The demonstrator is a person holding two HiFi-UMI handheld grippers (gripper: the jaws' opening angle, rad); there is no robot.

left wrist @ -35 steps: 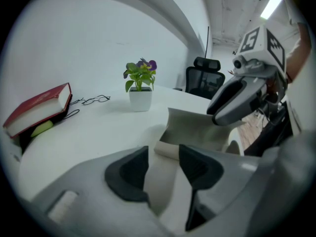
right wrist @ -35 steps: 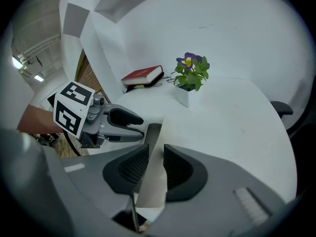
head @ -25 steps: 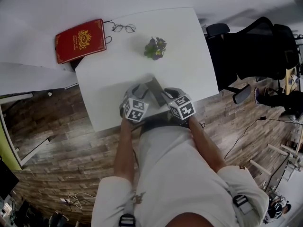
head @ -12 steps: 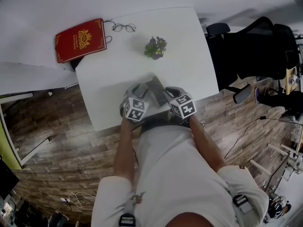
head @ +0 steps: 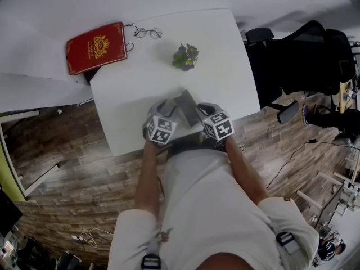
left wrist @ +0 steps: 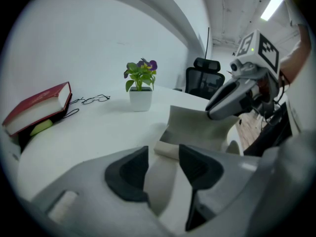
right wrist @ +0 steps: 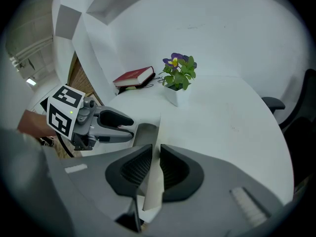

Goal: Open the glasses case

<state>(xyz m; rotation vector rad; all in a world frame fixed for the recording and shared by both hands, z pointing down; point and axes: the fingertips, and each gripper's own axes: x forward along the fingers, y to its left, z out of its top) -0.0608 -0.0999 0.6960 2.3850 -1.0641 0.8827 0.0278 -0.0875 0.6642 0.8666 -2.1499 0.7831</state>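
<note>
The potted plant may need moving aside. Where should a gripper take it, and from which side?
Probably by the white pot, across two opposite flat walls, coming in level from the near side. It stands upright with bare walls, and the leaves and flowers spread over its top, so a downward approach would likely crush them.

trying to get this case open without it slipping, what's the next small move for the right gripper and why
Probably swing the right gripper a little further up and away from the case body. Its jaws are shut on the thin flap, which already stands raised, and the left gripper clamps the glasses case, so the body should hold while the flap folds open.
</note>
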